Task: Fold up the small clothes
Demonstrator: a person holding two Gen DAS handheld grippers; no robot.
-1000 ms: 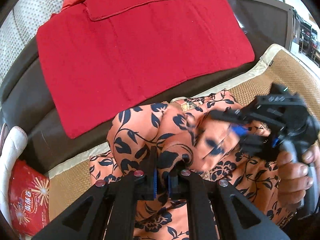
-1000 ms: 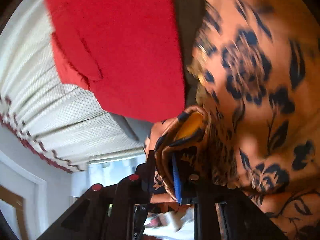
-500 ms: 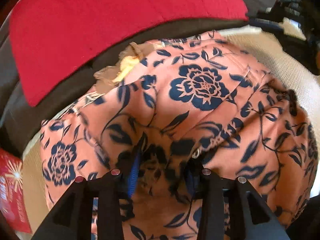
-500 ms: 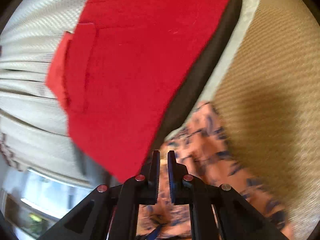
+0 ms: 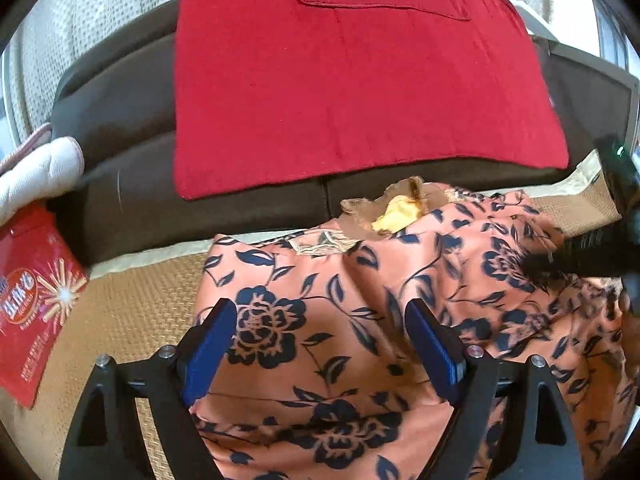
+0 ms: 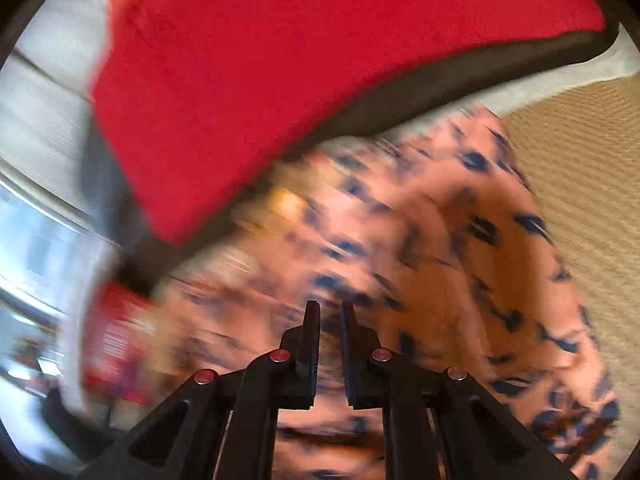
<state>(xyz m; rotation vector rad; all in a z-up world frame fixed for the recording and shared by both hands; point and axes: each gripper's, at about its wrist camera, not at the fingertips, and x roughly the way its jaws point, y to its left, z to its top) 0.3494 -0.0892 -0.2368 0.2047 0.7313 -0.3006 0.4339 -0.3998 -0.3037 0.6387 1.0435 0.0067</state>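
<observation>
Woven mat (image 5: 132, 308) bearing orange floral garment (image 5: 320, 360); left tongs (image 5: 320, 340) just opened wide over it, right tongs (image 6: 329, 322) nearly together, empty.

One orange floral garment (image 5: 340, 320) lies across the lower middle and right of the left wrist view, on one woven tan mat (image 5: 132, 312) showing at the lower left. One red cloth (image 5: 352, 80) fills the upper middle, draped over one dark sofa back (image 5: 120, 120), and one red snack packet (image 5: 32, 304) sits at the left edge below one white padded item (image 5: 36, 172). Two grippers appear: the left gripper (image 5: 320, 344) along the bottom and the right gripper (image 6: 329, 320) at the bottom middle of the blurred right wrist view.
</observation>
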